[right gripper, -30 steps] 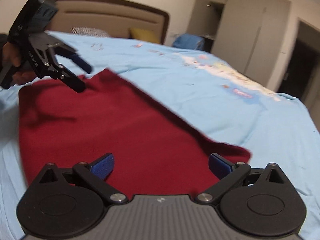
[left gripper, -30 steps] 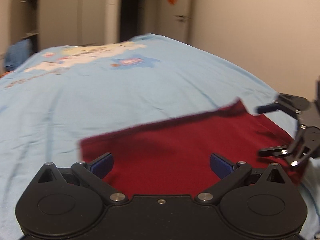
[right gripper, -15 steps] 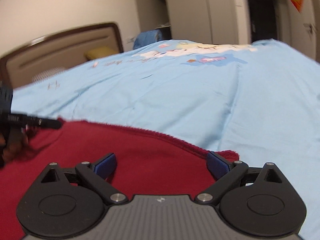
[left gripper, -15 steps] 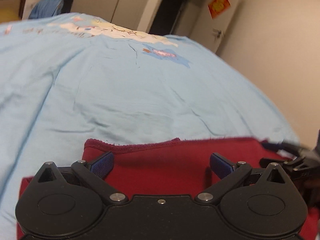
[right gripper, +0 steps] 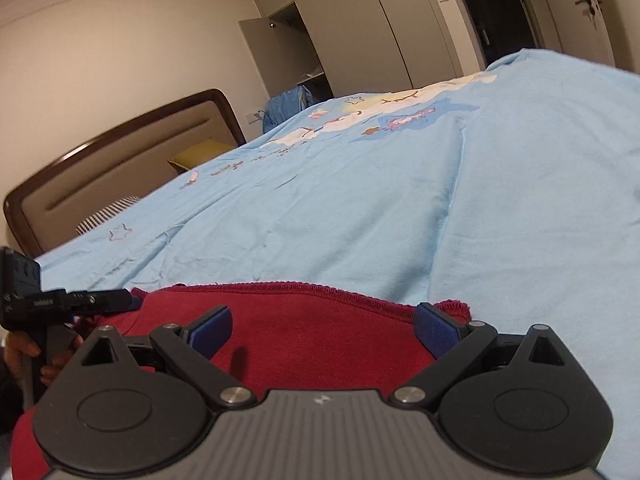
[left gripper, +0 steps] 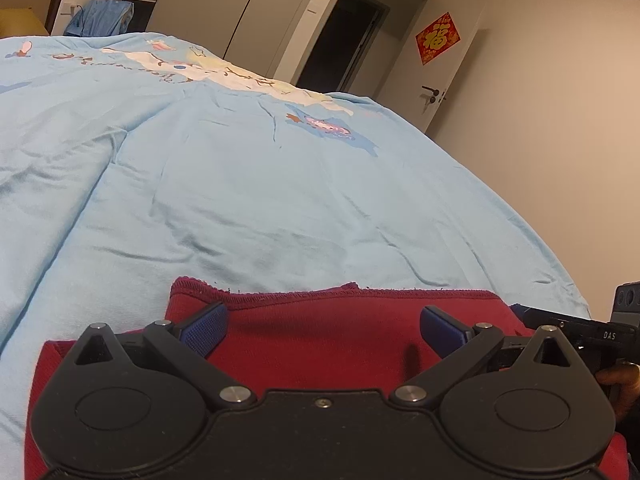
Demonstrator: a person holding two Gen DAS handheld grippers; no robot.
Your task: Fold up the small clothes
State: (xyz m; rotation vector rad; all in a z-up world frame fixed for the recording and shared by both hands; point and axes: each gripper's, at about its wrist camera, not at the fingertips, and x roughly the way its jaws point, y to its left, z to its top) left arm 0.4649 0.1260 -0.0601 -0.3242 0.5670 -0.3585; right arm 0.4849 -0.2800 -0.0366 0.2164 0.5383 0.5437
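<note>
On the pale blue bedsheet [left gripper: 280, 184] lies my soft dark red knit garment [left gripper: 320, 332], light and limp. Both the left hand-held gripper [left gripper: 323, 322] and right hand-held gripper [right gripper: 323, 322] gape wide, empty; I'd pinch its stitched far-edge corners.

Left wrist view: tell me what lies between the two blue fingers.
Only red cloth, its folded edge just beyond the fingers; nothing else lies there.
</note>
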